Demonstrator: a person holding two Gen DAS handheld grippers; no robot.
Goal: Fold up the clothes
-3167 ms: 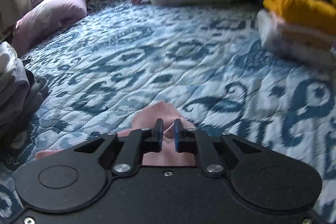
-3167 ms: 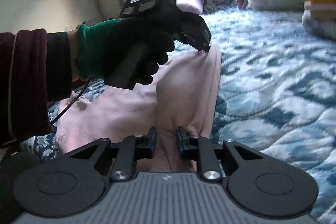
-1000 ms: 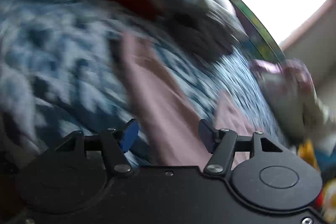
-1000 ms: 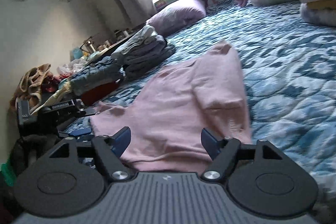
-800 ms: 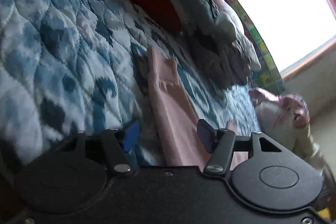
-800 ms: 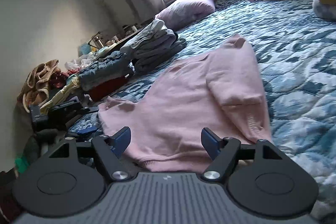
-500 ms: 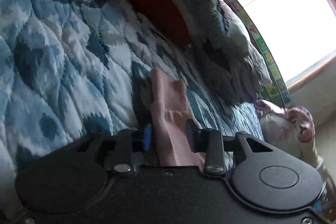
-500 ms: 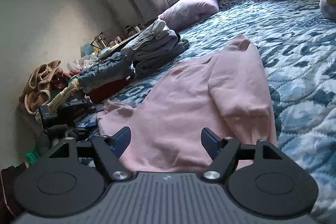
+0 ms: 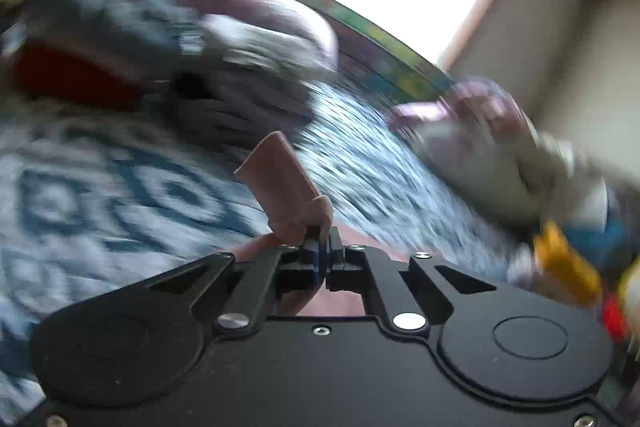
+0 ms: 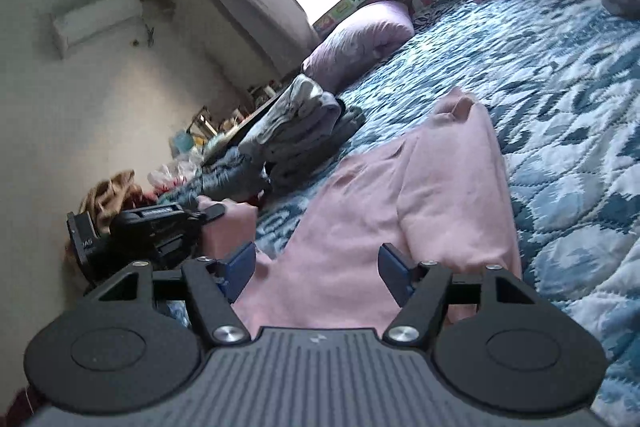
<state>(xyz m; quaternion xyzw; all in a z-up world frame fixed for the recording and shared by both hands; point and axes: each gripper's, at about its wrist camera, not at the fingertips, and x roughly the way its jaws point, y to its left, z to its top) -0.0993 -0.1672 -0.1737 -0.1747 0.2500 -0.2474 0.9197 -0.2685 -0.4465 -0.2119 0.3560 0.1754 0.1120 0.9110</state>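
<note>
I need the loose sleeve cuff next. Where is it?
The cuff is pinched in the shut left tool, lifted above the quilt. In the right view it sits at the left, beside the folded stack.

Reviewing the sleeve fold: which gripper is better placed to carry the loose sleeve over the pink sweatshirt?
Left. The left gripper is shut on the sleeve cuff; the right gripper is open over the pink sweatshirt, gripping nothing.

place: home bedroom | evidence: blue patterned quilt (image 10: 560, 115) on bed; purple pillow (image 10: 360, 43) at 12 o'clock; folded clothes stack (image 10: 296, 131) at 10 o'clock; wall air conditioner (image 10: 96, 21)
</note>
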